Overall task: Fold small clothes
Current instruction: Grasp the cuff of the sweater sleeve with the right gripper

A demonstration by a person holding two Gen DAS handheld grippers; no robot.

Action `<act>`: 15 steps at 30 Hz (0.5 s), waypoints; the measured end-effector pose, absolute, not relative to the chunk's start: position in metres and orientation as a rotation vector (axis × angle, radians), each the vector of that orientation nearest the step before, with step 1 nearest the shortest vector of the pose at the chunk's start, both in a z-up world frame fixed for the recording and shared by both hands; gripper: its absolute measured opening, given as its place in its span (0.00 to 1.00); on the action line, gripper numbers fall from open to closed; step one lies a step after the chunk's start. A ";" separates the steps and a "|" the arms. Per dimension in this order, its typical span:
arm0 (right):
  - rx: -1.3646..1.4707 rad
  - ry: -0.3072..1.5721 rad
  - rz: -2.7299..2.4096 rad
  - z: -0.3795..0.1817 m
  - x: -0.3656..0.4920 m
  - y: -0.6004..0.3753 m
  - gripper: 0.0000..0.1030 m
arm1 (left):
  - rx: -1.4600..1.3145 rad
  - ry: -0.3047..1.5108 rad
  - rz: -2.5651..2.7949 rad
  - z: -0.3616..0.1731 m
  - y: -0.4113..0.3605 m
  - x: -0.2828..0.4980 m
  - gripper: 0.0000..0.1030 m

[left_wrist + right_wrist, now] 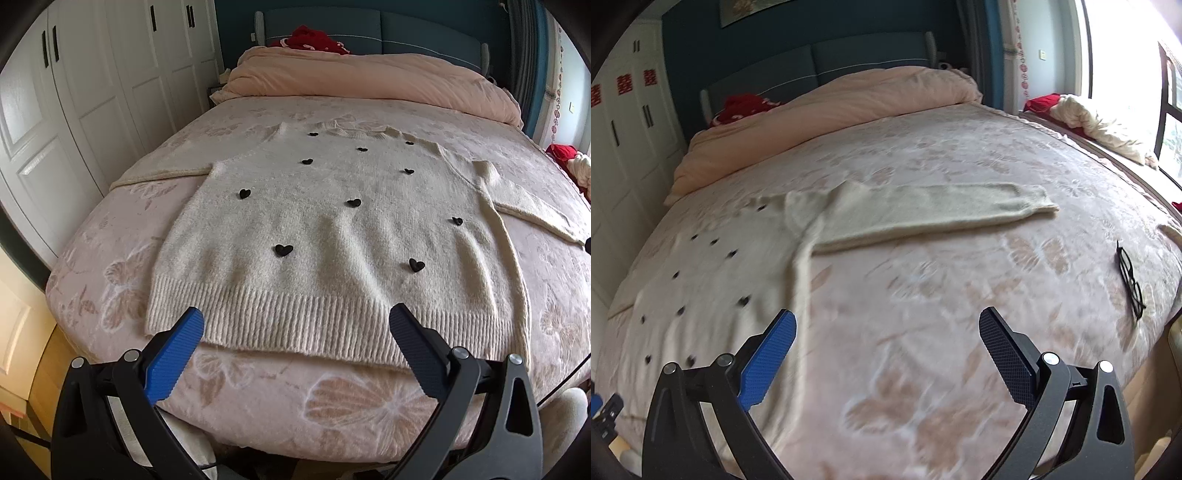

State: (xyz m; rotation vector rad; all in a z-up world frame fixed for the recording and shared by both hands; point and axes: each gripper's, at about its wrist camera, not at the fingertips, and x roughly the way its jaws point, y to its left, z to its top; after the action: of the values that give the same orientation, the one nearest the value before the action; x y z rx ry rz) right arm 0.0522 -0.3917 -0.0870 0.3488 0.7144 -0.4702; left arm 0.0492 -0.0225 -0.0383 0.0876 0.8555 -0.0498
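Observation:
A cream knit sweater [332, 229] with small black hearts lies flat and face up on the bed, its ribbed hem [295, 317] toward me. My left gripper [295, 319] hovers open just above the hem, nothing between its fingers. In the right wrist view the sweater body [701, 295] is at the left and its right sleeve [923, 210] stretches out to the right across the blanket. My right gripper [886, 325] is open over bare blanket to the right of the sweater, near the bed's front edge.
The bed carries a pink floral blanket [258, 398] and a rolled peach duvet [369, 74] at the headboard. Black glasses [1130, 280] lie near the right edge. White wardrobe doors [92, 92] stand on the left. Red and cream clothes [1082, 114] sit on the window ledge.

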 end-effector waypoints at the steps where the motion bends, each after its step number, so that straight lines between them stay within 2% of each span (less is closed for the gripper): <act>1: 0.358 0.702 -0.493 -0.091 0.060 -0.418 0.95 | 0.073 0.862 -0.046 -0.041 -0.025 0.056 0.95; 4: 0.443 0.683 -0.524 -0.112 0.083 -0.491 0.95 | 0.051 0.889 -0.014 -0.052 -0.034 0.074 0.95; 10: 0.803 0.655 -0.579 -0.175 0.109 -0.609 0.93 | 0.102 0.892 0.012 -0.067 -0.059 0.099 0.95; 14: 0.926 0.589 -0.557 -0.201 0.118 -0.640 0.87 | 0.114 0.924 -0.009 -0.080 -0.071 0.113 0.95; 15: 0.929 0.560 -0.553 -0.201 0.120 -0.643 0.83 | 0.116 0.930 -0.011 -0.083 -0.072 0.115 0.95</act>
State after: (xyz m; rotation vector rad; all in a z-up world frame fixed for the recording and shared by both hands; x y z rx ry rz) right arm 0.1204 -0.6434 -0.2013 0.9292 0.5601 -0.5530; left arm 0.1152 -0.0722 -0.0831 0.1158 0.9297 -0.0115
